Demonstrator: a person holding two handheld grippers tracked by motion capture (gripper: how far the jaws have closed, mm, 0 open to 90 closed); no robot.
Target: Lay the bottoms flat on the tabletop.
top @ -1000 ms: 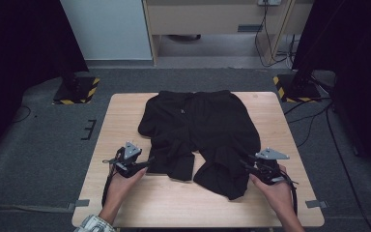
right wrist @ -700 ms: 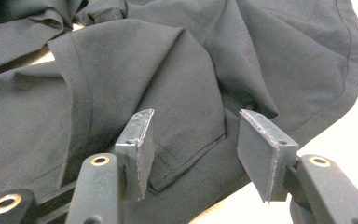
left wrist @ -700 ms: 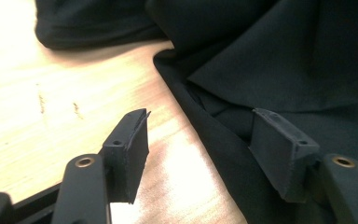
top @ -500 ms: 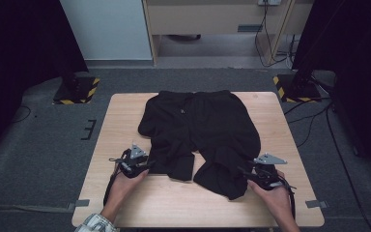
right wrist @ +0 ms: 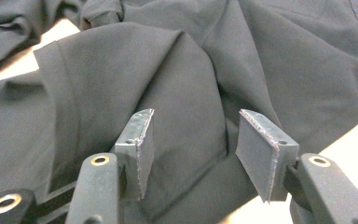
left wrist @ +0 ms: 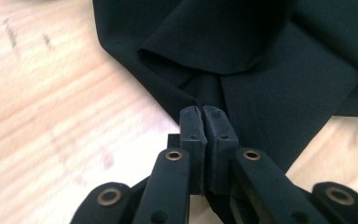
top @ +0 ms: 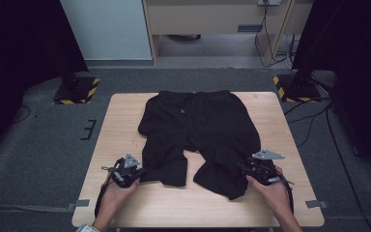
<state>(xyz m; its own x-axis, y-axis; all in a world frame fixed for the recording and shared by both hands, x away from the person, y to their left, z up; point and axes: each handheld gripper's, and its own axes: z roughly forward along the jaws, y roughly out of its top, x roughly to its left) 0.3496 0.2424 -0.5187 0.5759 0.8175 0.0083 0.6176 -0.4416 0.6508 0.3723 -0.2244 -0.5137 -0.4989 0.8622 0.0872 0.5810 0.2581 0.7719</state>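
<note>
A: Left gripper has just been closing; jaws now pinched together on the hem edge of the black shorts, near leg on its side. A second ago it sat a bit farther out, jaws apart.

B: Right gripper?

A: Jaws half spread over the other leg's cloth, nothing clamped. Shorts lie flat on the table, waistband at the far edge.

B: So one corner secured; I'd say right needs to pinch before any lift or fold.
</note>
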